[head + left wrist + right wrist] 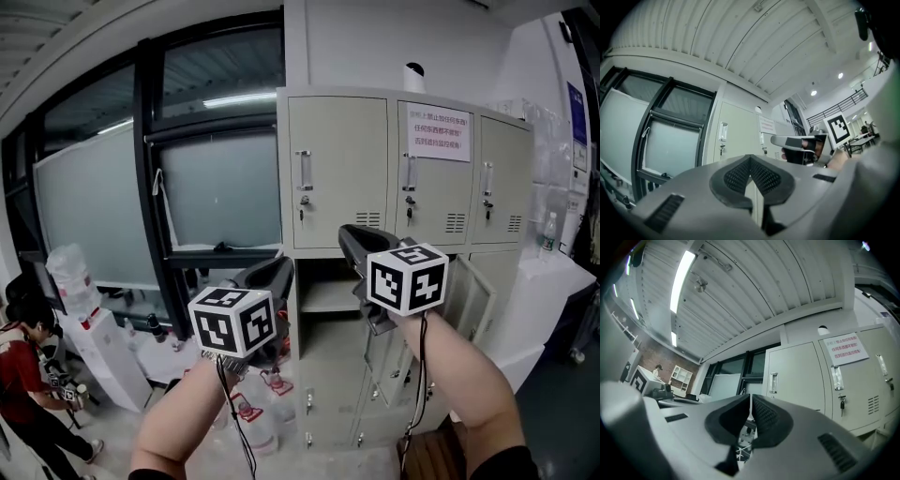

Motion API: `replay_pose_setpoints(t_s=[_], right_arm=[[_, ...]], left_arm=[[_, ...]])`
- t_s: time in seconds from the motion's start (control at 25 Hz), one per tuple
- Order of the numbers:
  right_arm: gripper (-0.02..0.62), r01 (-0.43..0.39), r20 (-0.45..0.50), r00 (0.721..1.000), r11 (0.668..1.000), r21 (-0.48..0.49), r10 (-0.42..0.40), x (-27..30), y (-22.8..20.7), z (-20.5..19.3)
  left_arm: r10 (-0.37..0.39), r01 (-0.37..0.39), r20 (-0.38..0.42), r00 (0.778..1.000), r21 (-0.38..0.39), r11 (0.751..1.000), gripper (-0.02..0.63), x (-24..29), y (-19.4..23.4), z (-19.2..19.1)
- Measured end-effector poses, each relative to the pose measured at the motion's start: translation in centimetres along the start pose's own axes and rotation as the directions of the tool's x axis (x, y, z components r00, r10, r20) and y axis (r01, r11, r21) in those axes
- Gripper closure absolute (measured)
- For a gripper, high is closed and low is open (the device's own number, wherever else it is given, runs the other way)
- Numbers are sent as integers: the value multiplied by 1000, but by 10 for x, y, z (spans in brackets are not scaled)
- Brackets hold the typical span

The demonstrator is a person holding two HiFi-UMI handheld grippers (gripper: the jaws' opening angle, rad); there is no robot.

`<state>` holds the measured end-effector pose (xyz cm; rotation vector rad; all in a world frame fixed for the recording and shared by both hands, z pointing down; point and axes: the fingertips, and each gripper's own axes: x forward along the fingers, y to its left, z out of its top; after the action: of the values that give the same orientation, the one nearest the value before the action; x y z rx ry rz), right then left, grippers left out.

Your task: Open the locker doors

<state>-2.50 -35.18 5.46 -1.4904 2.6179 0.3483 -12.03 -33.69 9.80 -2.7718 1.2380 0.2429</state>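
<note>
The grey locker cabinet [337,169] stands ahead, its three top doors closed. The left one has a handle [304,171] with a key under it, and the middle one carries a paper notice [439,132]. Below them a compartment [328,291] stands open, with a door [473,300] swung out at the right. My left gripper [281,267] is raised in front of the open compartment, shut and empty. The right gripper [345,232] is a little higher, just under the top row, also shut on nothing. In the right gripper view the tips [751,395] meet below the left door's handle [774,382].
A dark-framed window wall [216,187] runs left of the lockers. Water jugs [253,412] lie on the floor below my left arm. A water dispenser with a bottle [70,267] and a person in red [23,375] are at the far left. A white counter [553,281] is at the right.
</note>
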Motion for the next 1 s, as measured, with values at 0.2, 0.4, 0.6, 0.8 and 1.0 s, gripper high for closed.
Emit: replay_pose_setpoints(t_s=[0.2,0.4,0.6,0.8,1.0], right_arm=[[551,41,-2,999,999,30,-41,39,-5,-8],[526,74,-1,997,997,37,-74,74,-1,-10],[497,69,-13,998,997,27,-68,105,1,-16],[482,85,-19,996,996,30,-85,132,-13,-19],[467,86,-11,996,996,16,-86,160,-34,-16]], left_arm=[[-37,37,-9,999,-2,999,604,7,31,-1],[-74,74,-28,997,-4,997,605,15,55,-7],[-106,106,-31,994,-15,994,604,24,66,-9],[-118,118,-30,993,-17,993,604,36,74,-16],[-116,115,-21,993,-20,993,604,54,84,-17]])
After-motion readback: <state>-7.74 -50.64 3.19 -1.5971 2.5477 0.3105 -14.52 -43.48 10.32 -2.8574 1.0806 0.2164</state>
